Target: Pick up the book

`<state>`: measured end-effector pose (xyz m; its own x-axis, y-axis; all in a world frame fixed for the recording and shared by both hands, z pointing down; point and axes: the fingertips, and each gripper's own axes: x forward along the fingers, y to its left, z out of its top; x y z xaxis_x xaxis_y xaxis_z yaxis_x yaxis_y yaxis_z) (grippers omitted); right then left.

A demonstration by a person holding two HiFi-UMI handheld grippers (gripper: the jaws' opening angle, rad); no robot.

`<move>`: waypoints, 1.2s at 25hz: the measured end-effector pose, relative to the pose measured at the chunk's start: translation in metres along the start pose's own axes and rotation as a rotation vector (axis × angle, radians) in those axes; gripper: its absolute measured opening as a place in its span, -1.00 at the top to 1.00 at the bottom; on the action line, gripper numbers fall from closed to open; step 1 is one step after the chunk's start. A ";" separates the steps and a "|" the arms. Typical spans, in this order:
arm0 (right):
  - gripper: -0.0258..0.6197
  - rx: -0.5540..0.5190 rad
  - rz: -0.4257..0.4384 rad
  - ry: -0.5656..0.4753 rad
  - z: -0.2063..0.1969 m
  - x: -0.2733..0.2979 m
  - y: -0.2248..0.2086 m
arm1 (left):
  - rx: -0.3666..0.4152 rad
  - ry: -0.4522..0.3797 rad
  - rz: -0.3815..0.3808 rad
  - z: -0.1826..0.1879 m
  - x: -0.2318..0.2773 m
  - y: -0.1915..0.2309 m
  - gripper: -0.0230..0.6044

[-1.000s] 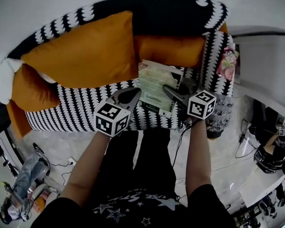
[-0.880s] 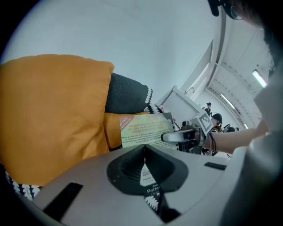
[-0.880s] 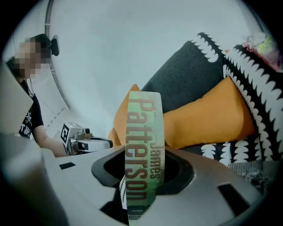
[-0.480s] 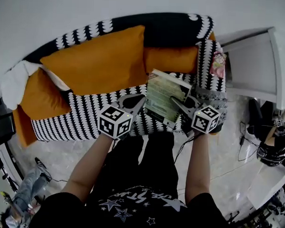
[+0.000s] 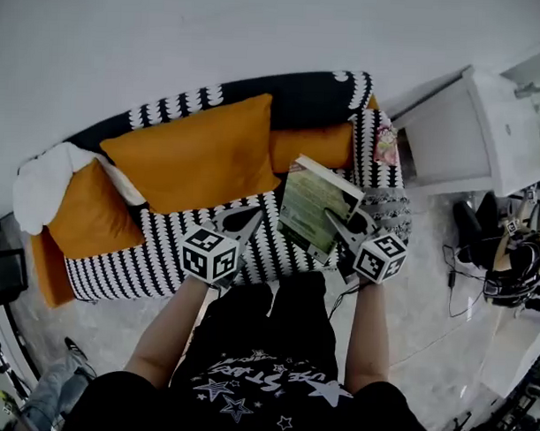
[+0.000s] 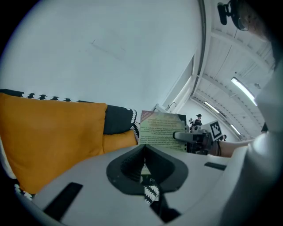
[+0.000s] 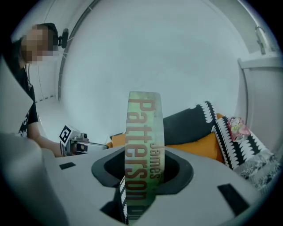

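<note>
Book (image 5: 311,203) now lifted off sofa (image 5: 154,255), right gripper (image 5: 336,223) pinching spine; left gripper (image 5: 248,218) pressed together

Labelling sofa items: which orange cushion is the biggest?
The centre cushion, just left of the held book; the right-end cushion and the left cushion are clearly smaller.

Below me a black-and-white sofa (image 5: 153,259) carries orange cushions (image 5: 192,154); a white cabinet (image 5: 450,137) stands just beside its arm.
</note>
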<state>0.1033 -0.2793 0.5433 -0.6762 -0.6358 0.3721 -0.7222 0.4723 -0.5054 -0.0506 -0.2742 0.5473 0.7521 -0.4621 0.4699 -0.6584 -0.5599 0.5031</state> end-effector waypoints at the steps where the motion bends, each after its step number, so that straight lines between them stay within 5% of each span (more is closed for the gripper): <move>1: 0.40 -0.009 -0.012 -0.019 0.006 -0.005 0.005 | 0.004 0.000 -0.007 0.001 -0.006 -0.003 0.90; 8: 0.40 -0.085 -0.082 -0.134 0.048 -0.035 0.040 | 0.027 -0.050 -0.014 0.028 -0.038 -0.021 0.90; 14: 0.40 -0.198 -0.072 -0.131 0.075 -0.051 0.062 | 0.068 -0.129 0.016 0.066 -0.053 -0.046 0.90; 30: 0.40 -0.342 -0.125 -0.208 0.072 -0.134 0.095 | 0.162 -0.228 0.089 0.051 -0.080 -0.160 0.90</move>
<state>0.1354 -0.1930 0.3892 -0.5618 -0.7943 0.2312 -0.8272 0.5370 -0.1653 -0.0037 -0.1825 0.3921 0.6910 -0.6468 0.3228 -0.7225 -0.6040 0.3364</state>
